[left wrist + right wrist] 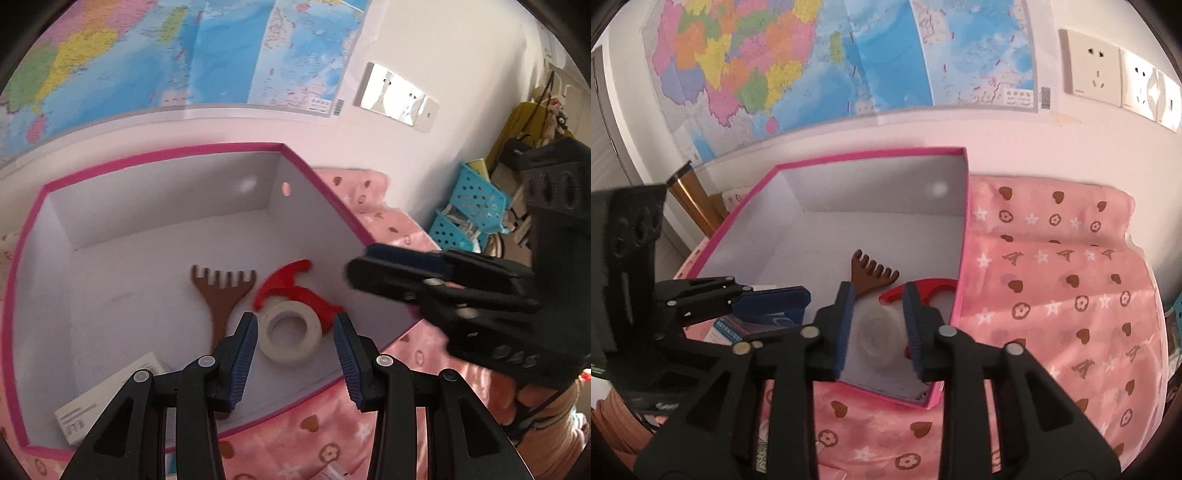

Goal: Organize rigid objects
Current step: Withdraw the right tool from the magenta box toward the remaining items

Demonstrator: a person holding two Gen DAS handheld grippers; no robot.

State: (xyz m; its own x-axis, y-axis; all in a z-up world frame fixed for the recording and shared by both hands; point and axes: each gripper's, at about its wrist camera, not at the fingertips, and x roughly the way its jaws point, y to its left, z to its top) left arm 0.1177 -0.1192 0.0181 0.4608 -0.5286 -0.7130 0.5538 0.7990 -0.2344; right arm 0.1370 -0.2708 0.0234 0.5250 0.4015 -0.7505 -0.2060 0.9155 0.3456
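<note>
Both grippers hover over the pink-rimmed box (321, 184). The left gripper (295, 354) has empty fingers, narrowly parted. The right gripper's (877, 328) fingers flank the white tape roll (290, 332) without pressing; a brown rake (221, 291) lies at ten o'clock.

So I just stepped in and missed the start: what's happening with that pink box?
A person is sorting small things into the pink-rimmed box on a pink patterned cloth, with tongs in each hand. A brown comb, a red plastic piece, a white tape roll and a small white carton lie inside. Both the left tongs and the right tongs hang over the box, holding nothing.
</note>
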